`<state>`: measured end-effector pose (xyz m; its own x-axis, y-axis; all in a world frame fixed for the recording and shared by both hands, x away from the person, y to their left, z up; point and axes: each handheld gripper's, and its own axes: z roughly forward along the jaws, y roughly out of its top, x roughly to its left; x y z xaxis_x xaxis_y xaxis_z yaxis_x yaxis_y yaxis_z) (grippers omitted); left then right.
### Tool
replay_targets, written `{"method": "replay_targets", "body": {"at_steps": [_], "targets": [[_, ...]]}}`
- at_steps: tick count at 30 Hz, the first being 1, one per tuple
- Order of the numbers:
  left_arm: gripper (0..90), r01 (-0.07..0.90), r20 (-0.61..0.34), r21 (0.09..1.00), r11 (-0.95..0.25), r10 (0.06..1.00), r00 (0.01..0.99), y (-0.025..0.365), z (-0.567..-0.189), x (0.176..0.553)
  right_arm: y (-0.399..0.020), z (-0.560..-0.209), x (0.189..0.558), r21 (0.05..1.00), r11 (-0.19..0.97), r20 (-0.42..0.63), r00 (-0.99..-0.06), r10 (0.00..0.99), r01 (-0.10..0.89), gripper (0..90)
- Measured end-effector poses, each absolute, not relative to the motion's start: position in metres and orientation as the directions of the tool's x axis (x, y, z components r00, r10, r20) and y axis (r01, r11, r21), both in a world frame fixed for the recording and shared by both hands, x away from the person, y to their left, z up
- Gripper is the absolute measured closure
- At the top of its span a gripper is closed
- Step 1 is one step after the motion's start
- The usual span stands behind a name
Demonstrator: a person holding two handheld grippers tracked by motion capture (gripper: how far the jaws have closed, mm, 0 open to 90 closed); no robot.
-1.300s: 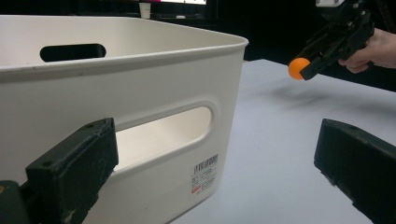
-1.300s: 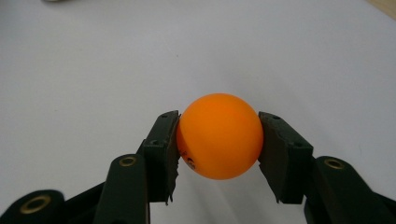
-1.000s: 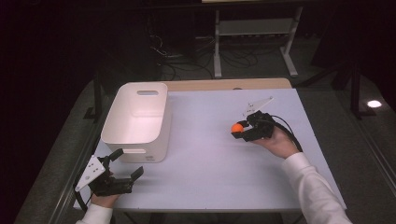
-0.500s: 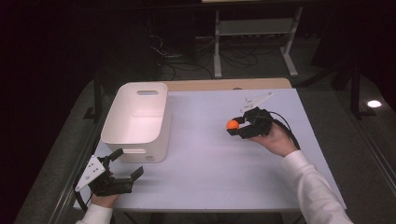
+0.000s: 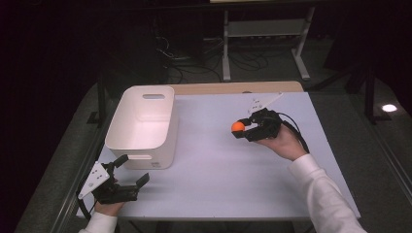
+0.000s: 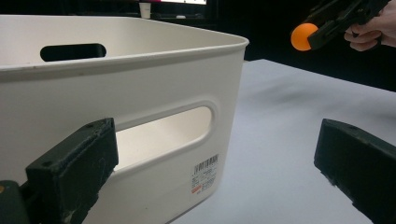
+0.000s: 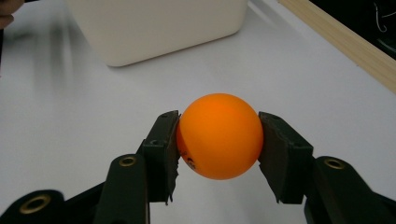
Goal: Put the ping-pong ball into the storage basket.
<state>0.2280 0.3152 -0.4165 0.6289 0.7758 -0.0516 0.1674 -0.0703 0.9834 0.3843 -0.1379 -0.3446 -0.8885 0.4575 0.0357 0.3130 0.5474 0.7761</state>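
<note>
Carrying orange ball (image 7: 219, 136) in right gripper (image 5: 241, 129), right of white bin (image 5: 141, 127), above table (image 5: 218, 170).
Jaws clamp ball across its middle; it looks light, smooth, thin-shelled, so likely slippery: grip gently at widest point. Left gripper (image 5: 132, 171) gapes empty before bin.

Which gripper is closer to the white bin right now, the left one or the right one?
Left. The left gripper sits open just off the near corner of the white bin. The right gripper holds the orange ball off to the bin's right, a clear gap away.
</note>
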Motion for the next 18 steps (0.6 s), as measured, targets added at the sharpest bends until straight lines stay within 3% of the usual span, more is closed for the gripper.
{"method": "replay_targets", "body": {"at_steps": [18], "targets": [[0.0,0.168,-0.051,0.983,-0.071,0.776,0.628,0.315,-0.417,0.228,-0.132,-0.325,0.381,0.806,0.522,0.032,-0.902,0.432,0.279,49.4]]}}
